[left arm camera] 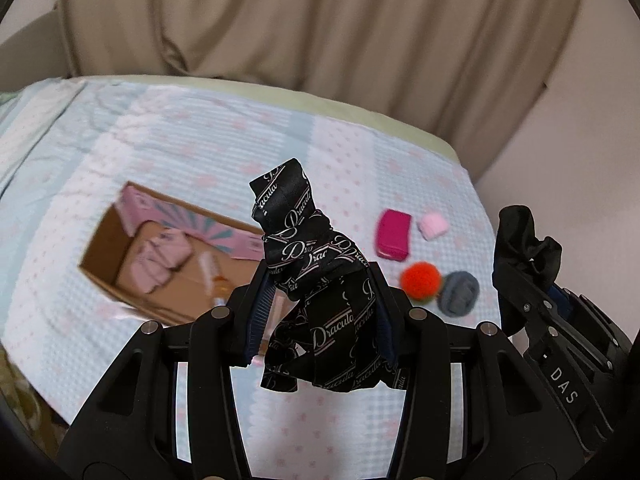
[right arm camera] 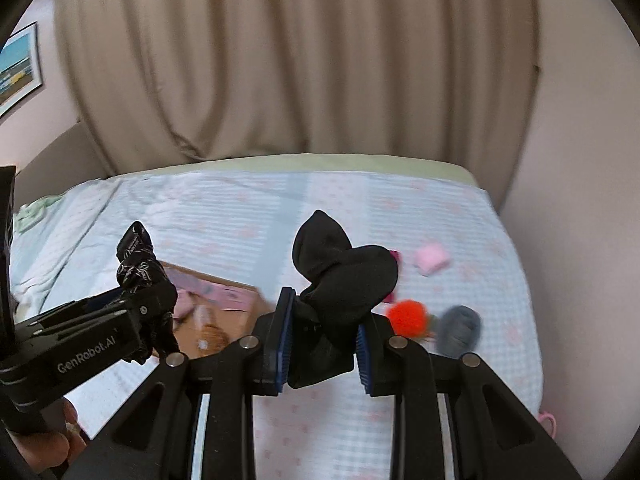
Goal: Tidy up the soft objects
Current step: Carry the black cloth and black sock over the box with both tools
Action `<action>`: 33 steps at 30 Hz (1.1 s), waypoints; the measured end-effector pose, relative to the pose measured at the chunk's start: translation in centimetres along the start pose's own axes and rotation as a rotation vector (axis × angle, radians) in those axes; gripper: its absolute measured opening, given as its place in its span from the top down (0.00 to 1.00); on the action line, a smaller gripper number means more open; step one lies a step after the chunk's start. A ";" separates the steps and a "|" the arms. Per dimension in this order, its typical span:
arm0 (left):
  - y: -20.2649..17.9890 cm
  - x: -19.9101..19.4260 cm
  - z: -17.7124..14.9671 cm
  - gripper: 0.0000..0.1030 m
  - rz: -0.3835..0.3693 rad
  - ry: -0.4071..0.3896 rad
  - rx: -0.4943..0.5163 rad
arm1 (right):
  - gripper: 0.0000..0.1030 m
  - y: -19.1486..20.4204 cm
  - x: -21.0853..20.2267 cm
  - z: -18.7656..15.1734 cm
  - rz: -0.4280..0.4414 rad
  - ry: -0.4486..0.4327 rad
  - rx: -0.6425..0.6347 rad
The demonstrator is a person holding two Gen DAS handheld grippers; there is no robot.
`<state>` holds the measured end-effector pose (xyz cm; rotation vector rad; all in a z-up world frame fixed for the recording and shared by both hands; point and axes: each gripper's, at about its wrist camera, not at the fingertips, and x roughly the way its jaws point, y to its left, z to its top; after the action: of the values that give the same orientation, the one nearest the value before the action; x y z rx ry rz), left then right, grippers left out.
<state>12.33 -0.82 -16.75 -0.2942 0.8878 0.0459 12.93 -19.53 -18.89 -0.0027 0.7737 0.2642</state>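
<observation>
My left gripper (left arm camera: 320,300) is shut on a black satin cloth with white "Dracula" lettering (left arm camera: 316,280), held above the bed. It also shows in the right wrist view (right arm camera: 140,276). My right gripper (right arm camera: 324,336) is shut on a plain black cloth (right arm camera: 344,276), seen at the right edge of the left wrist view (left arm camera: 524,240). An open cardboard box (left arm camera: 160,256) with pink items inside lies on the bed, below and left of both grippers. A magenta pouch (left arm camera: 394,234), a light pink item (left arm camera: 432,226), an orange pompom (left arm camera: 420,280) and a grey item (left arm camera: 460,292) lie on the bed at right.
The bed has a pale blue and pink quilted cover (left arm camera: 180,140) with a green edge at the far side. A beige curtain (left arm camera: 320,20) hangs behind it. A wall runs along the bed's right side (right arm camera: 580,200). A framed picture (right arm camera: 20,68) hangs at left.
</observation>
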 end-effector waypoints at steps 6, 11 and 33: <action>5.9 -0.9 1.6 0.60 0.030 -0.013 -0.048 | 0.76 5.1 1.5 1.3 0.060 0.010 -0.044; 10.7 -0.6 2.7 0.60 0.030 0.003 -0.058 | 0.76 9.1 3.1 1.5 0.075 0.048 -0.034; 25.7 8.2 5.3 0.60 -0.027 0.239 0.108 | 0.76 20.9 15.6 -0.4 -0.003 0.289 0.121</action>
<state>17.44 24.64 -25.96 -0.2129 1.1188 -0.0637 18.30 4.33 -27.98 0.0734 1.0758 0.2157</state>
